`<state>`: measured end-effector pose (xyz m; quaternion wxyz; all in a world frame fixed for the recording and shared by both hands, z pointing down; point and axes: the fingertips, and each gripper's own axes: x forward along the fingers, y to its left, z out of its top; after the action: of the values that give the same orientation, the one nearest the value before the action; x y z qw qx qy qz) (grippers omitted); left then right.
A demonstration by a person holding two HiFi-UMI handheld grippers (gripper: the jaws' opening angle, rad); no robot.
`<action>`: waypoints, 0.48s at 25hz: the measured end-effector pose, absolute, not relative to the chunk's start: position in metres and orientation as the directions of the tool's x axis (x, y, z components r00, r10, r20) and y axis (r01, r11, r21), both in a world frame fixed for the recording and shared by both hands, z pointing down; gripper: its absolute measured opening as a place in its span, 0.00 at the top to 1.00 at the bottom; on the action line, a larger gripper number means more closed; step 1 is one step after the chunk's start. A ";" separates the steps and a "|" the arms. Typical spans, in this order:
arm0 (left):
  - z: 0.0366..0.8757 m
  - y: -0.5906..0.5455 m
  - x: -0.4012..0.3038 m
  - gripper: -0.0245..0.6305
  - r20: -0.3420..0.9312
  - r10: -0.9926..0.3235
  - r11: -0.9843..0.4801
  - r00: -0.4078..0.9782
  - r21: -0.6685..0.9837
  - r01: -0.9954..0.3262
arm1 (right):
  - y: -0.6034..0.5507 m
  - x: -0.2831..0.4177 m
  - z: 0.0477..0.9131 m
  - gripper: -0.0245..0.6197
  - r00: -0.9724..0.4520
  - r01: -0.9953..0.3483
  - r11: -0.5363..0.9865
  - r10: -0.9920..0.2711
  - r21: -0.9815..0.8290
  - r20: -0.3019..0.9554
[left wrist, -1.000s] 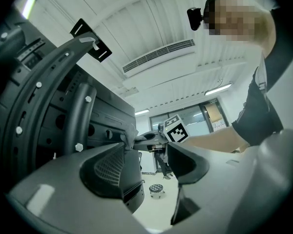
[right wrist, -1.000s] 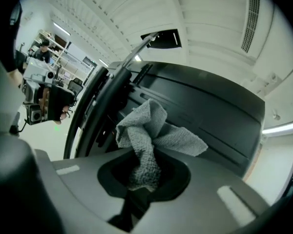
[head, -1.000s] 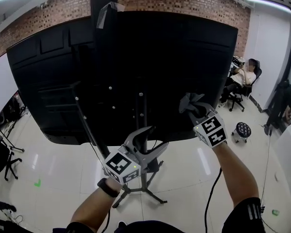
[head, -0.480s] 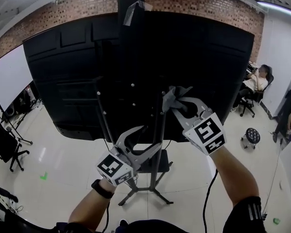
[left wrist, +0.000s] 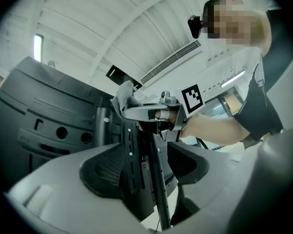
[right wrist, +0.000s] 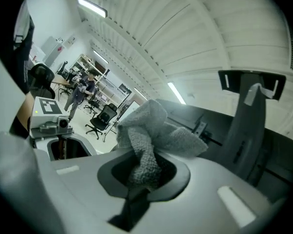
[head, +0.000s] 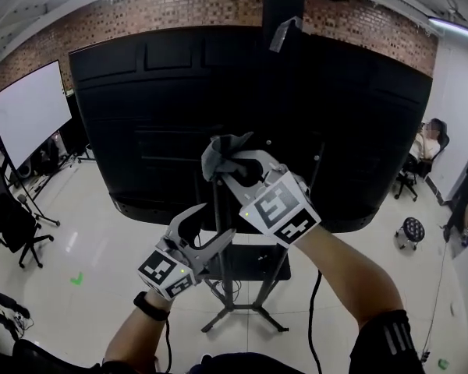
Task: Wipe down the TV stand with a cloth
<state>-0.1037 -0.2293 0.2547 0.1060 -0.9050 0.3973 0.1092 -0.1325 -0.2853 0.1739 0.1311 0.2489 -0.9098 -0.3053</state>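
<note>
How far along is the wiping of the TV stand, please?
Done: the cloth is clamped in the right gripper. In hand: it is held at the stand's post behind the TV, contact unclear; the left gripper is open around the post lower down. Left: no wiped patch shows, so probably most of the stand.

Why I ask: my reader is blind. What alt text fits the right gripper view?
The right gripper is shut on a crumpled grey terry cloth, held up near the black back of a large TV, under a white ribbed ceiling.
</note>
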 end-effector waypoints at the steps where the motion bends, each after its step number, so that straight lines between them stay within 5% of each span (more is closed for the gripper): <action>1: 0.255 -0.227 -0.117 0.50 -0.282 -0.704 -0.653 0.652 -0.103 -0.750 | -0.285 -0.149 0.175 0.92 -0.842 -0.361 0.691 -0.530 0.627 0.100; 12: 0.267 -0.216 -0.238 0.50 -0.271 -0.771 -0.581 0.577 -0.072 -0.811 | -0.307 -0.306 0.207 0.92 -0.764 -0.264 0.671 -0.584 0.693 0.274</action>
<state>-0.2376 -0.2160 0.2669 0.0941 -0.8829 0.4478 0.1055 -0.3062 -0.3073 0.2071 0.2450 0.2409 -0.8806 -0.3262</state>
